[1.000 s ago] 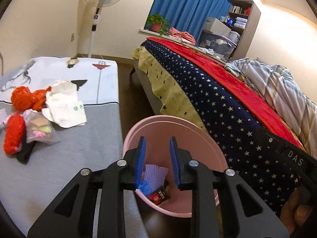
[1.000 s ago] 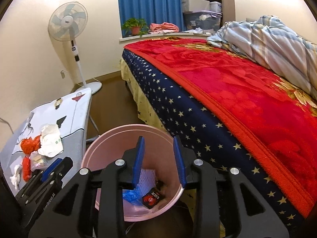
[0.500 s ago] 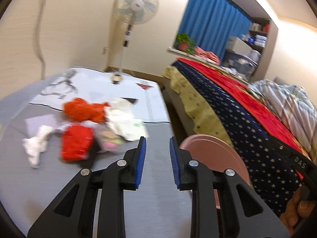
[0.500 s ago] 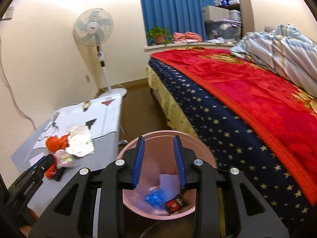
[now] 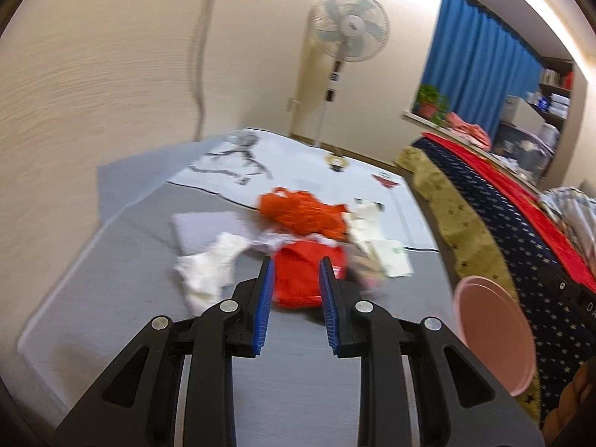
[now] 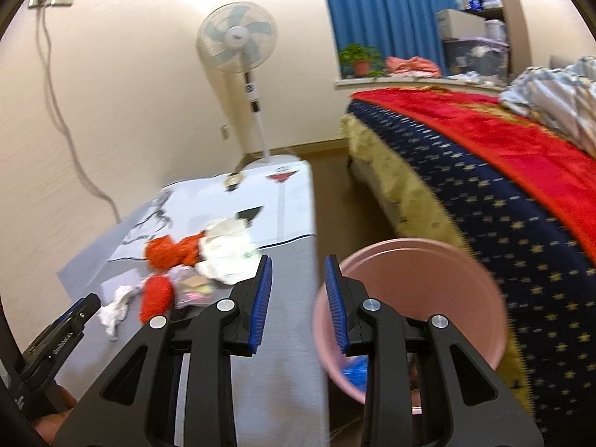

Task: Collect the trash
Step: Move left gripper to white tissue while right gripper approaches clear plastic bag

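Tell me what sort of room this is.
Most likely a bedroom: a bed with a red blanket and starred cover, a standing fan by the wall, and blue curtains over a window ledge.

Both grippers same build: left gripper (image 5: 296,290) & right gripper (image 6: 298,290), matte black plastic arms w/ triangular cutouts, silver round screws, ribbed blue pads (image 5: 263,309) on inner finger faces.

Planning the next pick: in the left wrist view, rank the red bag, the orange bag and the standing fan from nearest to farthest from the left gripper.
From the left gripper:
1. Red bag, just beyond the fingertips, on the table.
2. Orange bag, behind it, mid-table.
3. Standing fan, on the floor past the table's far end.
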Motion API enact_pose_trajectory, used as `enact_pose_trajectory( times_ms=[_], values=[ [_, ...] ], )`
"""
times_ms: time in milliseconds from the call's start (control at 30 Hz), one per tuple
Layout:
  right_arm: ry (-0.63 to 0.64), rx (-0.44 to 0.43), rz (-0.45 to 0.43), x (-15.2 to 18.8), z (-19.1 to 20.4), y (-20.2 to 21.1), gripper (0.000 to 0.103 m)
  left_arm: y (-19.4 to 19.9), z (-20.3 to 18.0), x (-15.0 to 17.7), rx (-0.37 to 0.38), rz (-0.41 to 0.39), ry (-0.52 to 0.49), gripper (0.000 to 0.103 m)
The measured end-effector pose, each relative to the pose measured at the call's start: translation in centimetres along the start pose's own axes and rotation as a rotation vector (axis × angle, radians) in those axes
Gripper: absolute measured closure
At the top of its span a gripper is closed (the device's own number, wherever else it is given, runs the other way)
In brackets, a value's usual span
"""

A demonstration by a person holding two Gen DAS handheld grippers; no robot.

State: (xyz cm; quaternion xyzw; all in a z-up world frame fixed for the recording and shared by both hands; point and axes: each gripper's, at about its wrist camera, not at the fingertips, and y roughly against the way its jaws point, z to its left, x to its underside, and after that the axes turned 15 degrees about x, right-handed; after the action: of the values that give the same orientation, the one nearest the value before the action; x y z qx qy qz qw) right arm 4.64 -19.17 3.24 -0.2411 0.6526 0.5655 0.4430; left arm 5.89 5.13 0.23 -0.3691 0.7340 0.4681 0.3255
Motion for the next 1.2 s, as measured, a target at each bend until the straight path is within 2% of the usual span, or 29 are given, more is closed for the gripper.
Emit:
enact_pose_trajectory(
  times_ms=[167, 200, 233, 300, 433, 500, 900, 967, 1133, 1167, 1200],
  values=[
    [0.036, -0.097, 0.036, 0.9, 4.2, -1.9, 0.073, -0.2, 2.4, 0.1, -0.082, -0.003, 0.031, 0.076],
    [0.043, -0.111, 0.042, 1.1, 4.8, -2.1, 0.073, -0.4, 2.9, 0.1, -0.1, 0.001, 0.037, 0.07],
    [0.054, -0.128, 0.054, 1.4, 5.6, -2.7, 0.073, -0.6, 3.5, 0.2, -0.12, 0.01, 0.043, 0.06],
    [0.075, -0.149, 0.071, 1.8, 7.0, -3.6, 0.073, -1.2, 4.6, 0.4, -0.153, 0.03, 0.065, 0.055],
    [0.112, -0.173, 0.116, 2.7, 9.3, -5.8, 0.069, -2.0, 6.8, 0.7, -0.189, 0.058, 0.114, 0.054],
    [0.122, -0.172, 0.123, 3.0, 9.9, -6.3, 0.056, -2.5, 7.5, 0.9, -0.197, 0.073, 0.128, 0.054],
    [0.254, -0.153, 0.141, 4.3, 13.3, -9.1, 0.055, -5.0, 8.6, 0.9, -0.2, 0.141, 0.157, 0.052],
    [0.271, -0.141, 0.148, 4.5, 13.5, -9.5, 0.057, -5.3, 8.8, 0.9, -0.196, 0.153, 0.167, 0.052],
    [0.283, -0.134, 0.151, 4.7, 13.6, -9.8, 0.076, -5.8, 8.8, 1.0, -0.191, 0.173, 0.167, 0.053],
    [0.287, -0.13, 0.148, 4.6, 13.6, -9.7, 0.082, -5.8, 8.8, 1.0, -0.187, 0.178, 0.168, 0.055],
    [0.288, -0.127, 0.142, 4.6, 13.5, -9.6, 0.086, -5.9, 8.8, 1.0, -0.18, 0.183, 0.169, 0.063]
  ],
)
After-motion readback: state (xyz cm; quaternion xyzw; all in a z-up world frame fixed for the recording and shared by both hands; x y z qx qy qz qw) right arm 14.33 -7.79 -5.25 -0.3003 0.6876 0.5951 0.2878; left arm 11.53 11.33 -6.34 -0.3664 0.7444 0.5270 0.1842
